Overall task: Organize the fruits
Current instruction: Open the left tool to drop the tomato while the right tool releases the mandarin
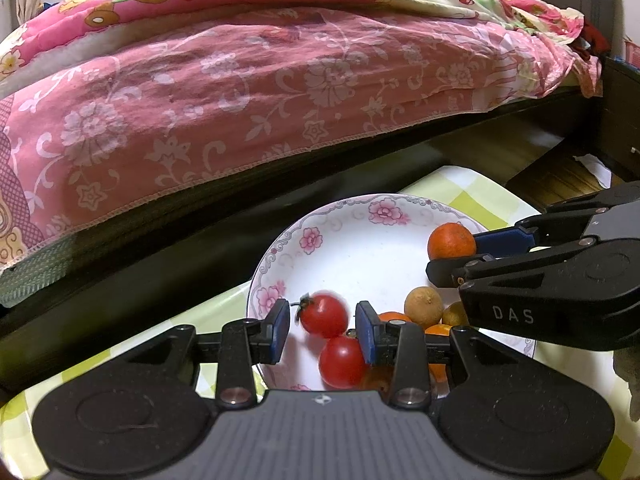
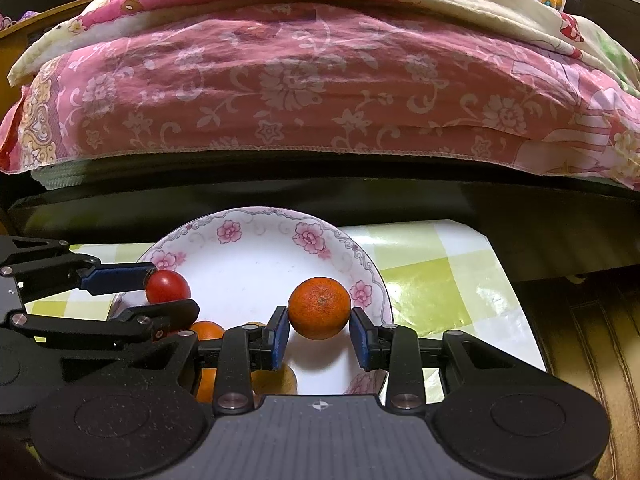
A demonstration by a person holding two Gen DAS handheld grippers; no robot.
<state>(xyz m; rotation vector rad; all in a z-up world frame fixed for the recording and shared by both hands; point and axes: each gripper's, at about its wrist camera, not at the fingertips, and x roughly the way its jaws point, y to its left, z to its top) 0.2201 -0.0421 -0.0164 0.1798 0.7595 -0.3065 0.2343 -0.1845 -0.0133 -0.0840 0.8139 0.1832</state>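
Left claw (image 1: pixel 322 330): jaws part-open, cherry tomato (image 1: pixel 323 315) between the pads, touching neither; blurred. Right claw (image 2: pixel 319 334): jaws part-open, orange (image 2: pixel 319 307) between the pads, gaps both sides. Both fruits over the floral plate (image 2: pixel 256 248), on the tabletop (image 2: pixel 432 280) near its bed-side edge.

White plate (image 2: pixel 256 264) rimmed with pink flowers and grey scrollwork. Two red tomatoes (image 1: pixel 324 316), one orange mandarin (image 2: pixel 319 308), brownish-yellow round fruits (image 1: pixel 424 306) near right. Tablecloth (image 2: pixel 432 280) checked lime-green and white. Far bedspread (image 1: pixel 240 92) pink with pale floral print. Gripper pads (image 2: pixel 280 338) blue on black.
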